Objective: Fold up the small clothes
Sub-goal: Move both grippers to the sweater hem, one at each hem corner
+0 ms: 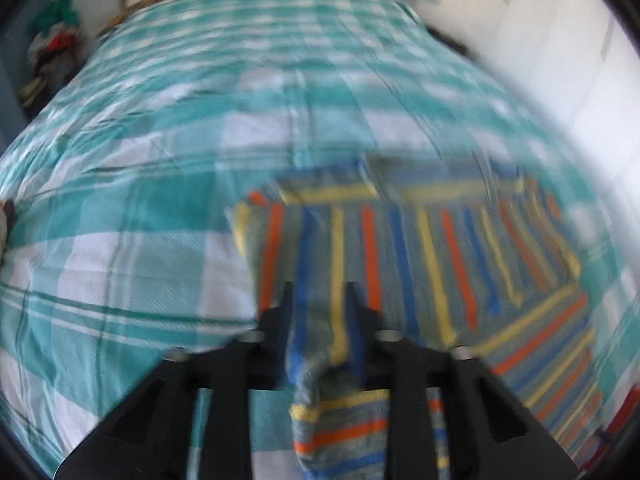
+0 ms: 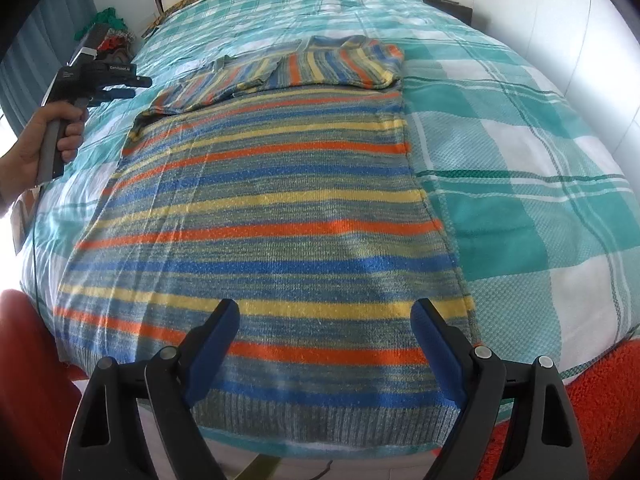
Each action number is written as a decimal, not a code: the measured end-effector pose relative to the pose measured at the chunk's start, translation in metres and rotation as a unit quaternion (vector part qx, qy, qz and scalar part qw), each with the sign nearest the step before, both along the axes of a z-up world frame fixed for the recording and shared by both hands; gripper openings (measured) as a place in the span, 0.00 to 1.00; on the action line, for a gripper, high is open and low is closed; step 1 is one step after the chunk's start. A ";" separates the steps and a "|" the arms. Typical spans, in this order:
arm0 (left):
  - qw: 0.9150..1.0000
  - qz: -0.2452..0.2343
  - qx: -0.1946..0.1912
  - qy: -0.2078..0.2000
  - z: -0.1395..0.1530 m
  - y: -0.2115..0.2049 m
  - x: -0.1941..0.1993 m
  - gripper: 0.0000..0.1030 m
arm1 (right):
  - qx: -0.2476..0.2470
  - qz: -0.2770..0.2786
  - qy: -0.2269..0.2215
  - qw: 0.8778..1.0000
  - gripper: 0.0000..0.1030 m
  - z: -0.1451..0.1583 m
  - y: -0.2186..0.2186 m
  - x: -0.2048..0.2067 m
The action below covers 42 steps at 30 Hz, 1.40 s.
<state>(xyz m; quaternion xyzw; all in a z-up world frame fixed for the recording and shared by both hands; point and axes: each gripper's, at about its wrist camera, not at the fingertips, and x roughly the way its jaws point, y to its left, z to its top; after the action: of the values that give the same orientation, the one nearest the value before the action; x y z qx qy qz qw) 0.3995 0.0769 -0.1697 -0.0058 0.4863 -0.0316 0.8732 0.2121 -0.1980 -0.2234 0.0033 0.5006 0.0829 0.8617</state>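
Right wrist view shows a striped knit sweater (image 2: 260, 208) lying flat on a bed (image 2: 520, 184) under a teal and white checked cover, its ribbed grey hem at the near edge and its sleeves folded across the far end. The right tool (image 2: 325, 344) hovers just above the hem with its blue-padded fingers (image 2: 218, 344) spread wide and holding nothing.

The left tool (image 2: 136, 84) is seen at the far left, gripped by a bare hand (image 2: 44, 144). In its own blurred left wrist view, the left tool (image 1: 318, 300) has its fingers drawn close on a bunched fold of the sweater (image 1: 420, 248), with cloth hanging below them.

The knit looks soft, thick and limp, with no stiffness of its own, so I judge it will sag and stretch wherever it is lifted by a single point. It seems light and grippy enough for the pads. The ribbed hem corners and side seams look like the firmest places to pinch, since loose knit there should slip least.

A pile of clothes (image 2: 112, 28) sits beyond the bed's far left corner.
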 end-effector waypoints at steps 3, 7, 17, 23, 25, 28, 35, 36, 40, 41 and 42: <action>0.997 -0.016 0.058 0.053 -0.046 0.000 -0.018 0.00 | 0.000 0.002 -0.004 1.000 0.84 0.002 0.001 -0.002; 0.999 0.008 0.025 0.037 -0.028 0.012 -0.034 0.04 | -0.003 -0.002 -0.009 1.000 0.84 0.005 -0.001 -0.004; 1.000 -0.002 0.015 0.012 -0.016 -0.008 -0.042 0.44 | -0.004 0.002 -0.018 1.000 0.84 0.009 0.004 -0.004; 0.998 0.037 0.032 0.050 -0.032 0.009 -0.071 0.47 | -0.004 -0.013 -0.026 1.000 0.84 0.015 -0.006 -0.007; 0.999 0.034 0.006 0.036 -0.011 0.010 -0.098 0.51 | -0.001 -0.027 -0.025 0.999 0.84 0.018 -0.015 -0.005; 1.000 0.005 -0.006 0.011 0.009 -0.002 -0.134 0.60 | 0.015 -0.050 -0.026 0.998 0.84 0.027 -0.034 0.006; 0.996 -0.081 -0.001 0.042 -0.013 -0.075 -0.203 0.62 | 0.028 0.009 -0.025 0.999 0.84 0.047 -0.037 0.038; 0.995 -0.082 0.006 0.056 -0.019 -0.081 -0.212 0.62 | 0.038 0.028 -0.014 0.999 0.84 0.045 -0.032 0.040; 0.995 -0.071 0.031 0.060 -0.036 -0.085 -0.247 0.65 | 0.061 0.070 0.070 0.993 0.84 0.012 -0.019 0.040; 0.995 -0.067 0.034 0.065 -0.035 -0.084 -0.252 0.66 | 0.036 0.076 0.105 0.991 0.84 -0.006 -0.014 0.036; 0.995 -0.065 0.034 0.069 -0.035 -0.082 -0.254 0.66 | 0.003 0.075 0.120 0.990 0.84 -0.017 -0.011 0.030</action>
<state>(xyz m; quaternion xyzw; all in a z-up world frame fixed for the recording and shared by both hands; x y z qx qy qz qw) 0.1454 -0.0055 -0.2045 0.0534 0.5454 -0.0710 0.8335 0.2425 -0.2089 -0.2408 -0.0216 0.5989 0.1484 0.7867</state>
